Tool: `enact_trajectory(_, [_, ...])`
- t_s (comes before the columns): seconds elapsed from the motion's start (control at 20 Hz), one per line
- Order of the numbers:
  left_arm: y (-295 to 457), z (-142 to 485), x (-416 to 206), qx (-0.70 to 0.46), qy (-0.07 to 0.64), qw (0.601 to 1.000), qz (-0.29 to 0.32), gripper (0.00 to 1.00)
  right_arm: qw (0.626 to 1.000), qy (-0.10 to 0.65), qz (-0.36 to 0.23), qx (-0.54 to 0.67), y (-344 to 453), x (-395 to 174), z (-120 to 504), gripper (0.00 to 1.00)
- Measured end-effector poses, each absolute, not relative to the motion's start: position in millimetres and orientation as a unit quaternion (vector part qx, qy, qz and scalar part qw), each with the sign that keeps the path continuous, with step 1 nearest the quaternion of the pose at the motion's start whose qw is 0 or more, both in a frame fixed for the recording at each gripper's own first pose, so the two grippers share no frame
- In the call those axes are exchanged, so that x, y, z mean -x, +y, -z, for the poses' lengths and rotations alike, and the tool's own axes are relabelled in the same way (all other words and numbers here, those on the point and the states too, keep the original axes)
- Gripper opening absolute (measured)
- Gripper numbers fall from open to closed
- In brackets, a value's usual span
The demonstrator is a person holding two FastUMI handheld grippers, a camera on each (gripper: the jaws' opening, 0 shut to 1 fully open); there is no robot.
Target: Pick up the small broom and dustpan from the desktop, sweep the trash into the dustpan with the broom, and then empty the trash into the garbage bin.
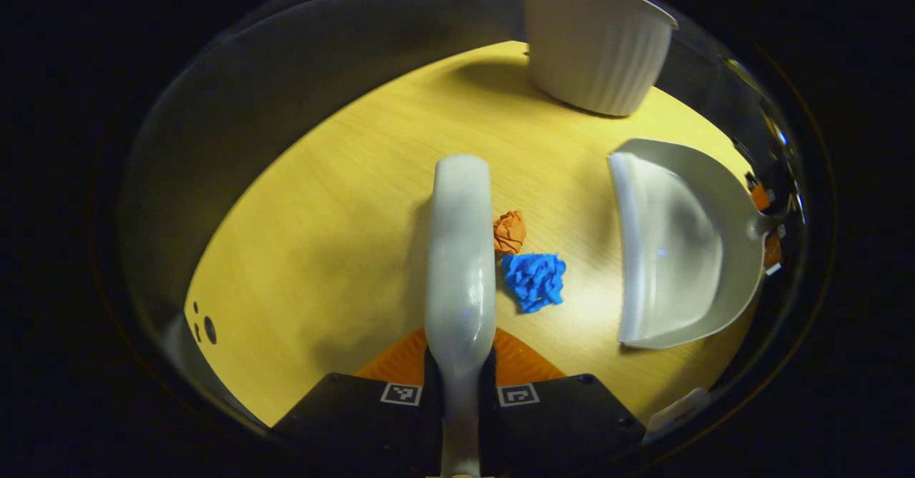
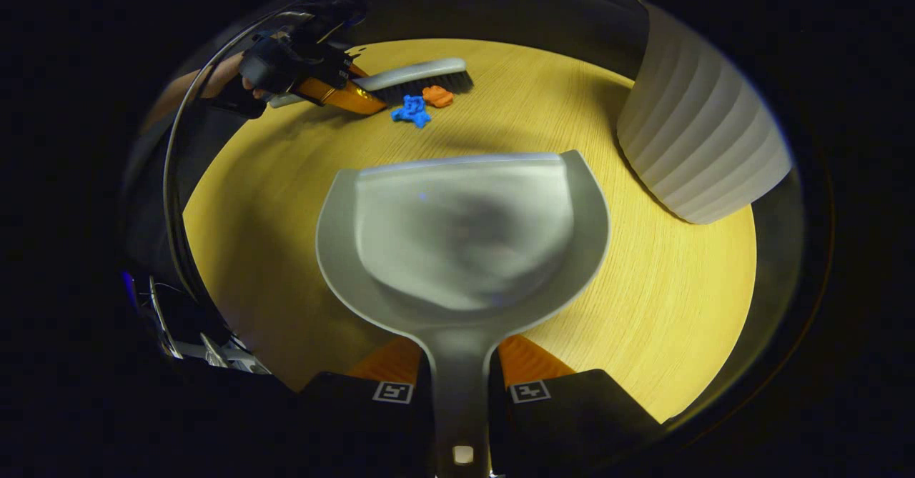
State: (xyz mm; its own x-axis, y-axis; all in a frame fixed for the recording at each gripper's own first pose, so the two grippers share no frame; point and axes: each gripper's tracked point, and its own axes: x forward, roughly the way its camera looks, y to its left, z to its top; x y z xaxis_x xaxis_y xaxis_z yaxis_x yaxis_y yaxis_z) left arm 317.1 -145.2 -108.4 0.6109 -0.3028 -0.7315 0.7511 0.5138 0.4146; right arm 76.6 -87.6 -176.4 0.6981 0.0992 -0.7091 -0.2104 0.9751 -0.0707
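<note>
Pale wood grain covers the counter [image 1: 343, 199] under both tools. In the left gripper view, the left gripper [image 1: 461, 385] has its fingers closed on the handle of the small broom [image 1: 461, 249], which runs straight out ahead of them. Just to the right of the broom head lie an orange paper wad [image 1: 510, 231], touching it, and a blue paper wad [image 1: 535, 280] beside that. Farther right sits the dustpan [image 1: 679, 249], its open lip facing the wads. A white ribbed garbage bin [image 1: 593, 42] stands beyond, ahead and to the right of the fingers.

In the right gripper view, the right gripper [image 2: 461, 392] has its fingers pressed on the dustpan's handle, the pan spreading out ahead of them on the counter. The wads and broom lie beyond its lip, well apart from it.
</note>
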Motion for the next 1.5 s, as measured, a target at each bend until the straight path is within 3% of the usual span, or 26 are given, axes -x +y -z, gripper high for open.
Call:
enact_trajectory(0.65, [-207.5,153.4,-186.5,-0.341,0.371,0.755,0.42,0.24,0.918,0.372,-0.101,0.09,-80.9,-73.6,182.1,0.34])
enact_trajectory(1.15, [-138.7,126.3,-153.3,-0.171,0.31,0.883,0.308,0.24,0.933,0.344,-0.076,0.077,-79.1,-63.4,177.6,0.34])
enact_trajectory(1.45, [-51.3,164.9,-160.7,-0.081,0.283,0.924,0.245,0.24,0.94,0.328,-0.043,0.08,-80.7,-62.5,170.1,0.34])
enact_trajectory(1.5, [-38.2,175.4,-160.7,-0.077,0.282,0.927,0.237,0.23,0.942,0.324,-0.035,0.081,-82.1,-62.3,167.2,0.3])
